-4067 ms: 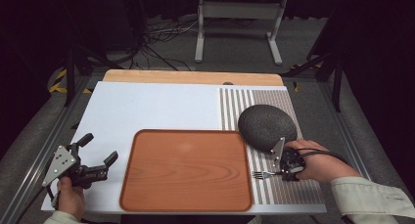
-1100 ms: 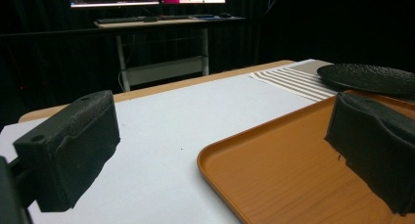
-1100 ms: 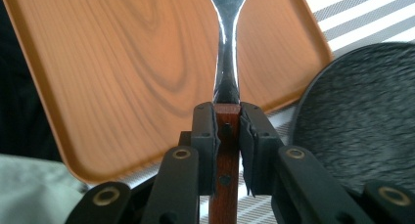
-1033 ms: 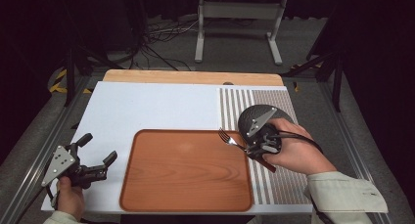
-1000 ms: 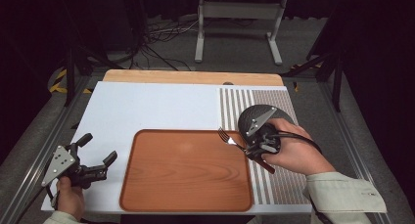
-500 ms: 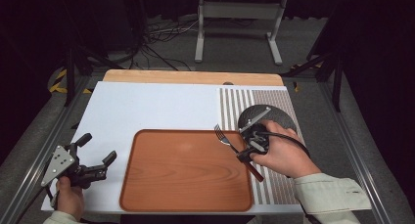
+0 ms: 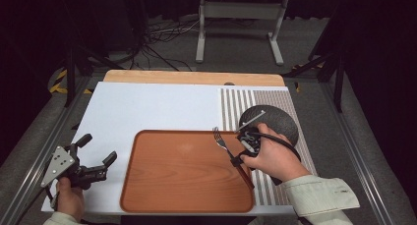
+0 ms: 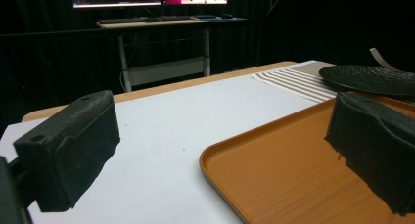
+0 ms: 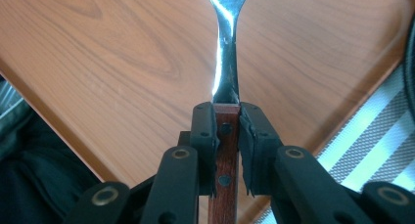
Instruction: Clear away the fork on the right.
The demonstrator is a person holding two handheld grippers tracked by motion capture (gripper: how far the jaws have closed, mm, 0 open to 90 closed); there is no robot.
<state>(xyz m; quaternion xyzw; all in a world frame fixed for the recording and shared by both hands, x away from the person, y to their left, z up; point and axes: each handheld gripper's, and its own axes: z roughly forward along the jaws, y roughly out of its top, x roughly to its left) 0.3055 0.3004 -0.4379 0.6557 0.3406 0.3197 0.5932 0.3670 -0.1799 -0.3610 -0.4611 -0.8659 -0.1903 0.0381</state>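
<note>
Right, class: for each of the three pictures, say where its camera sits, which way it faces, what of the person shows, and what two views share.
High view: above the table's near side, looking forward and down; both hands, left gripper open.
Left gripper view: rides that gripper, looking low across the white mat; its two black jaws.
Right gripper view: rides the right gripper, looking down at the wooden-handled metal fork it clamps.
All share the rectangular brown wooden tray.

Glossy metal fork (image 9: 226, 53) with riveted wooden handle, smooth wood-grain tray (image 7: 182, 185), matt rough-textured dark plate (image 7: 275, 119), striped cloth mat (image 7: 236, 104)
</note>
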